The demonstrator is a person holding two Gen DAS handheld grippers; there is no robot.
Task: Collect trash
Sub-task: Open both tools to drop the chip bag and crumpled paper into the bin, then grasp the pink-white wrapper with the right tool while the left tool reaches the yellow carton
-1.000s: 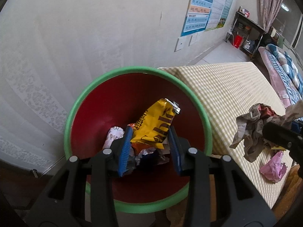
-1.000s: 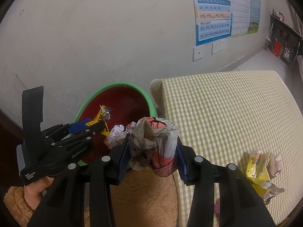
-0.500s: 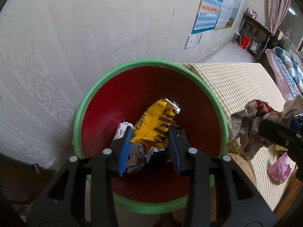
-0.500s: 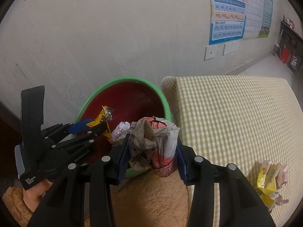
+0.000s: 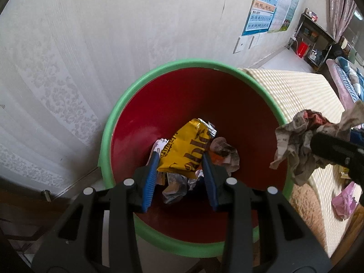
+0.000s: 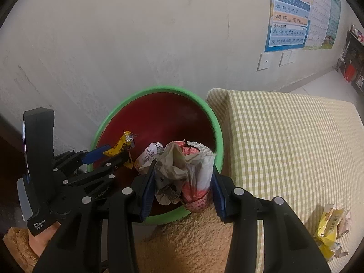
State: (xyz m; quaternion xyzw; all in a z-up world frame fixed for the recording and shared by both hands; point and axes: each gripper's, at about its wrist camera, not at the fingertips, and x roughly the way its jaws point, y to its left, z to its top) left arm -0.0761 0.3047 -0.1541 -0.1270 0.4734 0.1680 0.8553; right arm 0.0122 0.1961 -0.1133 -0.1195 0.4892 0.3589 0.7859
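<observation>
Bin (image 5: pixel 107 136) sat against a pale wall (image 5: pixel 113 22), red inside with a green rim, right beside a bed (image 6: pixel 284 136) with a checked cover. Posters (image 6: pixel 289 16) hung further along. Left gripper (image 5: pixel 179 173) was over the bin, jaws pinching a yellow wrapper (image 5: pixel 184 150). Right gripper (image 6: pixel 182 182) had its jaws pinching a paper wad (image 6: pixel 182 170) at the bin's near rim. Only the left view showed a pink scrap (image 5: pixel 343 200) on the bed; only the right showed a yellow pack (image 6: pixel 329 229) there. Two grippers, one bin.
</observation>
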